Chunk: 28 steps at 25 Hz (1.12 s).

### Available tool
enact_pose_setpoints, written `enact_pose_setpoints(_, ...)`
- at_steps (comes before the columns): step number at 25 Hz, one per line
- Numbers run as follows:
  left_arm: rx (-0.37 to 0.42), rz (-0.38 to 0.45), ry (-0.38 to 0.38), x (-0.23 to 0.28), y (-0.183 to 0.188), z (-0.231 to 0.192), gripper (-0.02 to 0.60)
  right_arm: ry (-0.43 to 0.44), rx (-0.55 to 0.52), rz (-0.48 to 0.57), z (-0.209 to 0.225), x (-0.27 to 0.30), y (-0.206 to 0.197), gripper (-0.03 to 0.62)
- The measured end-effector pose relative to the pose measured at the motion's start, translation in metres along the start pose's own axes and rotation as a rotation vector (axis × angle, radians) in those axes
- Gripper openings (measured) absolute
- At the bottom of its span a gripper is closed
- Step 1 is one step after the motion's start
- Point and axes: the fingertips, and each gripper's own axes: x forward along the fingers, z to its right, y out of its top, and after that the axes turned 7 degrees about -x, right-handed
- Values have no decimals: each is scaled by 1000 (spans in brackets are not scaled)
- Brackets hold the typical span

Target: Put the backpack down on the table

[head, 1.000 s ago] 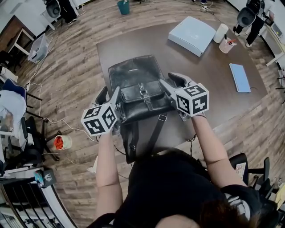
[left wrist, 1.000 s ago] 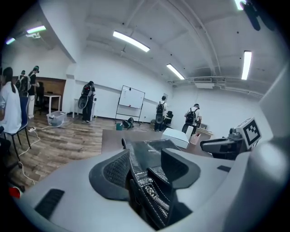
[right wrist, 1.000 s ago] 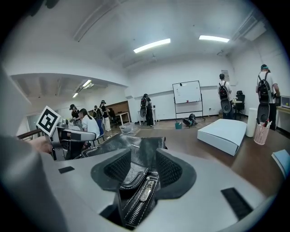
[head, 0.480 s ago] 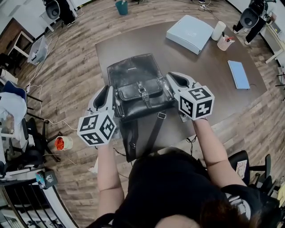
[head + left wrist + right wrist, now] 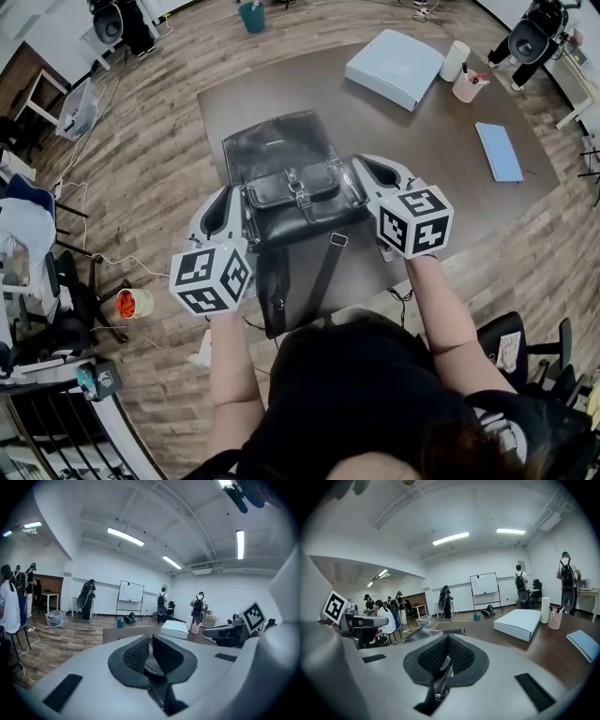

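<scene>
A black leather backpack point(image 5: 286, 183) lies on the brown table point(image 5: 412, 141), front pocket and buckle facing up. Its straps point(image 5: 281, 286) hang over the table's near edge. My left gripper point(image 5: 242, 204) is at the bag's left side, shut on a fold of black leather point(image 5: 154, 665). At the bag's right side my right gripper point(image 5: 360, 180) is shut on a zipper edge point(image 5: 440, 681). In each gripper view the pads point(image 5: 136, 654) point(image 5: 459, 654) press together on the bag's material. The bag's underside is hidden.
A white flat box point(image 5: 394, 67), a white cylinder point(image 5: 457, 61) and a pink pen cup point(image 5: 466, 87) stand at the table's far right. A blue notebook point(image 5: 498, 150) lies at the right. Several people and a whiteboard point(image 5: 130, 592) are far behind.
Both grippers have shut on the backpack's sides, where a second ago their jaws stood open beside it. The hands and the bag's near end have risen a little.
</scene>
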Motion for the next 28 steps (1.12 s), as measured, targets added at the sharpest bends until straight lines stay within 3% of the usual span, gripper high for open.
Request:
enact_pose_setpoints(8, 35, -15, -9, 3, 0, 11, 44, -16, -5, -1, 0, -7, 0, 17)
enact_pose_setpoints(28, 22, -35, -3, 6, -9, 9, 44, -23, 0, -16, 5, -10, -4, 17)
